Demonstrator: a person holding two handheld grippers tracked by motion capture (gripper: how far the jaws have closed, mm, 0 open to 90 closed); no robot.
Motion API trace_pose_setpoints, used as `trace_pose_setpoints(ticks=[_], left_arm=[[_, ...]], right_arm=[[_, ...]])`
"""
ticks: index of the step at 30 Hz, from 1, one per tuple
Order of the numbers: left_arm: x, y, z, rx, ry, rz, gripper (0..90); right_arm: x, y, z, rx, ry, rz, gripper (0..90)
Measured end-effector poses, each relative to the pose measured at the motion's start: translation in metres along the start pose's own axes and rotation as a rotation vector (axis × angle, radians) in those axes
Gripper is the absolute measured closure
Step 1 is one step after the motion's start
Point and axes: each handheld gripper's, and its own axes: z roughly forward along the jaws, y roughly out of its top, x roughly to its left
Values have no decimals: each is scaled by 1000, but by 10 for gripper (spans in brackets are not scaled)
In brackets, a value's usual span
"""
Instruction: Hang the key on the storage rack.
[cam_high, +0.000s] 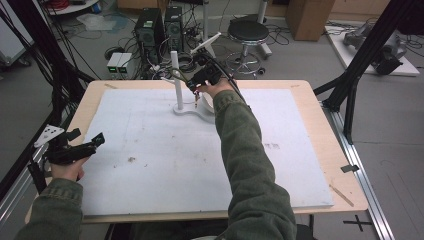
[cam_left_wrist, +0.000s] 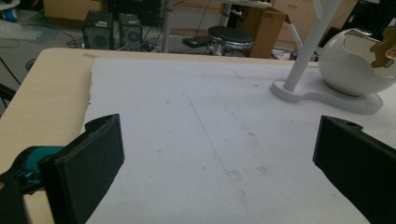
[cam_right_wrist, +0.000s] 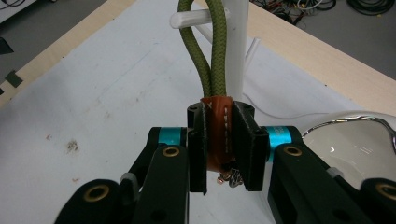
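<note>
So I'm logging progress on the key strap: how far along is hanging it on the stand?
Done: the right tongs are shut on the strap's orange leather tab, lifted at the white stand. In hand: the green cord loop sits at a peg; whether it is hooked over is unclear. Left: settle the loop and let go. The left tongs wait open, apart.

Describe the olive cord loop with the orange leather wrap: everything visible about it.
The cord loop is a braided olive-green rope doubled into a loop, bound at its lower end by an orange-brown leather sleeve with white stitching; small metal bits hang below. The right gripper clamps the sleeve. The loop's top hangs over a peg of the white stand.
</note>
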Motion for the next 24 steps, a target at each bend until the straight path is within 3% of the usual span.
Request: trace_pose_setpoints(ticks=[14,19,22,24], left_arm=[[1,0,1,-6,3,-7,24],[2,0,2,-2,4,-5,24],[2,0,3,2,2,-5,24],[1,0,3,2,0,-6,24]], right_arm=[[-13,-11,22,-16,-35,19,746],[-13,-14,17,-22,-49,11,473],[-14,-17,9,-37,-59,30,336],[-14,-19,4,-40,-74,53,199]])
